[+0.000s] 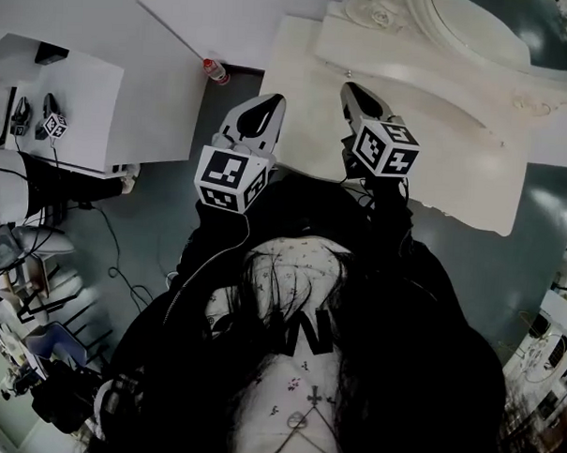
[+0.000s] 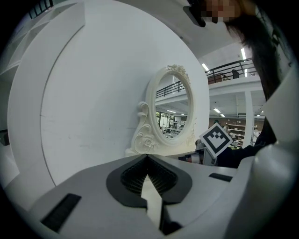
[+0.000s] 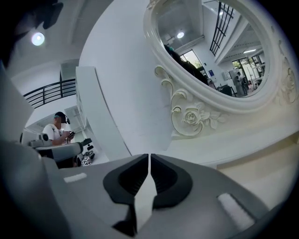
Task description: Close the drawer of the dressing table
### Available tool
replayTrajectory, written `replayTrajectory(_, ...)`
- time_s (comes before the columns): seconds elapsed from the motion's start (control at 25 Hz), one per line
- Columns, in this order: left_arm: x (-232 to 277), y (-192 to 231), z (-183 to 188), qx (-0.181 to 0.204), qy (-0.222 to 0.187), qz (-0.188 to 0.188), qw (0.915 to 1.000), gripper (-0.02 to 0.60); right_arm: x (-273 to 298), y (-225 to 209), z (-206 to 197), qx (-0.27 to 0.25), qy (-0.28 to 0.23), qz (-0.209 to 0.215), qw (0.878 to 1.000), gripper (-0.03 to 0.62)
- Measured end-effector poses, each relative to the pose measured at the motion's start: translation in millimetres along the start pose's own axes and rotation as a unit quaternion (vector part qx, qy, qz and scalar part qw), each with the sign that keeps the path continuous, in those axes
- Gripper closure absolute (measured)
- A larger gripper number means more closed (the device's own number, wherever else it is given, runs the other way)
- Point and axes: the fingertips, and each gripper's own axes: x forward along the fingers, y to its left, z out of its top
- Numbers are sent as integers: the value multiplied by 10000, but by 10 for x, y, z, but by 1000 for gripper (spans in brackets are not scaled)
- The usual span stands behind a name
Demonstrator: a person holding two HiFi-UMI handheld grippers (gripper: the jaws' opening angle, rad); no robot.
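The white dressing table stands ahead of me at the upper right, with its oval carved mirror at the back. No drawer front shows in any view. My left gripper is held up just off the table's left front corner, jaws shut and empty. Over the table's front edge, my right gripper is likewise shut on nothing. In the left gripper view the shut gripper points at the mirror. In the right gripper view the gripper points at the mirror's rose-carved frame.
A red-capped bottle lies by the wall left of the table. A white desk with devices stands at the left, with cables on the grey floor. A seated person is far behind.
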Motion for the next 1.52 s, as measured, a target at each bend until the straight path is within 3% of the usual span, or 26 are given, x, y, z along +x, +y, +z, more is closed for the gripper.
replayTrajectory(0.52,-166,-365,-118,68,-78,-657,9978,581,-559,423,-162,-130,-157,-95,9997,569)
replayTrajectory(0.84,-191,-539,-82,179,-73,-577,9981,581,-781,521,-128,-156,-269,149,9994,569)
replayTrajectory(1.52,-310,-2143,-402,30,16,-605,9982,581,-2285,27,-493,57,-401,284,9988,569)
